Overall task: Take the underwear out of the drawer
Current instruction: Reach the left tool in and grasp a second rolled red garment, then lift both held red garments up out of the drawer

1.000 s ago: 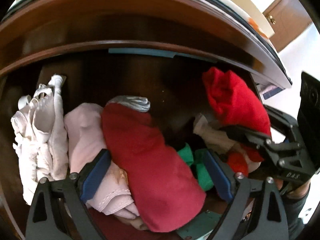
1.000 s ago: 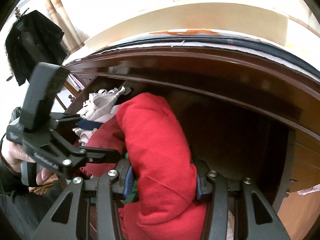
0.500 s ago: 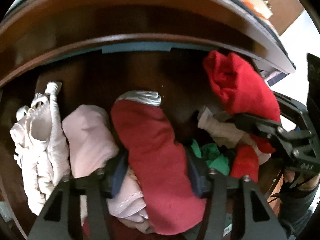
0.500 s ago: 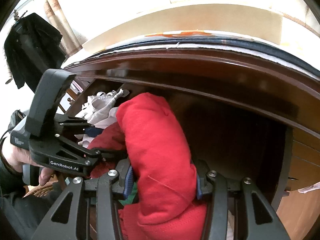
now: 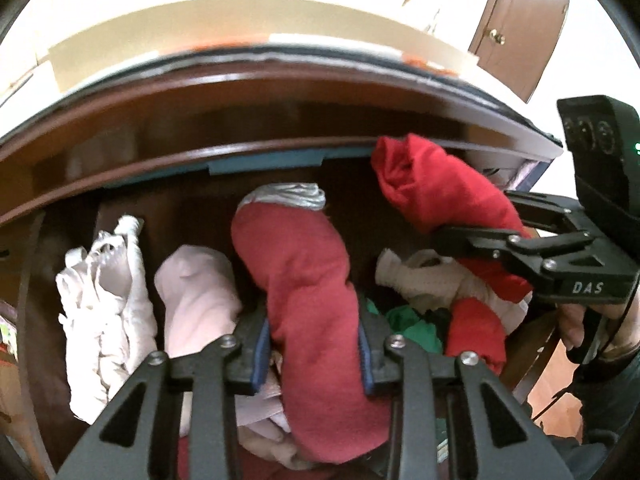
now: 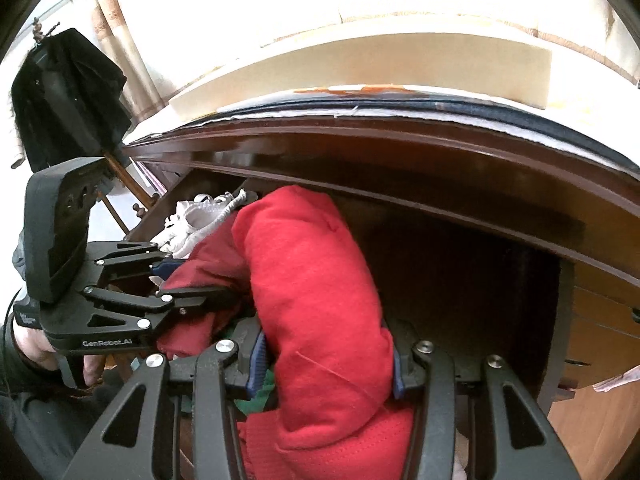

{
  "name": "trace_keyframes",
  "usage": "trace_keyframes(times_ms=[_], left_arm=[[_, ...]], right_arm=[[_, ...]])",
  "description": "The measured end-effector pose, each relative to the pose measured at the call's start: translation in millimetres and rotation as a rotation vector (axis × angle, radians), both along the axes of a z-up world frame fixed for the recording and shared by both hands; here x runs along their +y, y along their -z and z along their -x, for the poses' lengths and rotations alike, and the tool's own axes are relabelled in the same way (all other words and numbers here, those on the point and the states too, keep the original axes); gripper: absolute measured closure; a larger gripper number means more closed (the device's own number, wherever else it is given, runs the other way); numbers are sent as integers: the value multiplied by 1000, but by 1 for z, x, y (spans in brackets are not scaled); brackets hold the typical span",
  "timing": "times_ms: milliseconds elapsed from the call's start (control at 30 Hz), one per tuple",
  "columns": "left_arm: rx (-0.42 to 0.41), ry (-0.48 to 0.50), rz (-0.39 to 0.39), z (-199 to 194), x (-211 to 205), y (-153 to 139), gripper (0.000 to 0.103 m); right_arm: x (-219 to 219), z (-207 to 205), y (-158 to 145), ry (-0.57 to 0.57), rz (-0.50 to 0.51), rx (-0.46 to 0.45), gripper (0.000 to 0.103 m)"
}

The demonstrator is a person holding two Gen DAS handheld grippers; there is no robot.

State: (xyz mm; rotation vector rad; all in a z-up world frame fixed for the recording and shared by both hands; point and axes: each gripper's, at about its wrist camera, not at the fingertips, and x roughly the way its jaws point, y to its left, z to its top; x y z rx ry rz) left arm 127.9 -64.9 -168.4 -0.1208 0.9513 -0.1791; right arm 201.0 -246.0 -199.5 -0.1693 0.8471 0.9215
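Dark brown wood framed everything: an open drawer (image 5: 120, 216) under a curved top edge, with a pale wall and a brown door (image 5: 520, 28) behind it. Inside the drawer lay a jumble of underwear: a white lacy piece (image 5: 104, 308) at the left, a pale pink roll (image 5: 196, 300) beside it, green fabric (image 5: 412, 324) and a cream piece (image 5: 420, 280) toward the right.

The left tongs (image 5: 314, 350) were closing on a dark red roll (image 5: 308, 280) with a grey waistband (image 5: 288, 196) at its far end; both blue pads pressed into the cloth, which stood up between them above the pile.

The right tongs (image 6: 324, 360) pinched a brighter red roll (image 6: 316, 280), squeezed between their pads and arching upward near the drawer's right end. In the left wrist view that roll (image 5: 440, 196) rose beside the drawer's back rim. A black garment (image 6: 68, 100) hung at the far left of the room.
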Motion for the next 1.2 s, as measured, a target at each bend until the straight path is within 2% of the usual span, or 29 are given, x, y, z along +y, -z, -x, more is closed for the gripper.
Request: trace_keyframes(times_ms=[233, 633, 1200], left_arm=[[-93, 0, 35, 23, 12, -12, 70], [-236, -15, -6, 44, 12, -31, 70], [-381, -26, -20, 67, 15, -49, 70]], right_arm=[[-3, 3, -5, -2, -29, -37, 54], [-10, 13, -11, -13, -71, -106, 54], [-32, 27, -16, -25, -125, -168, 54]])
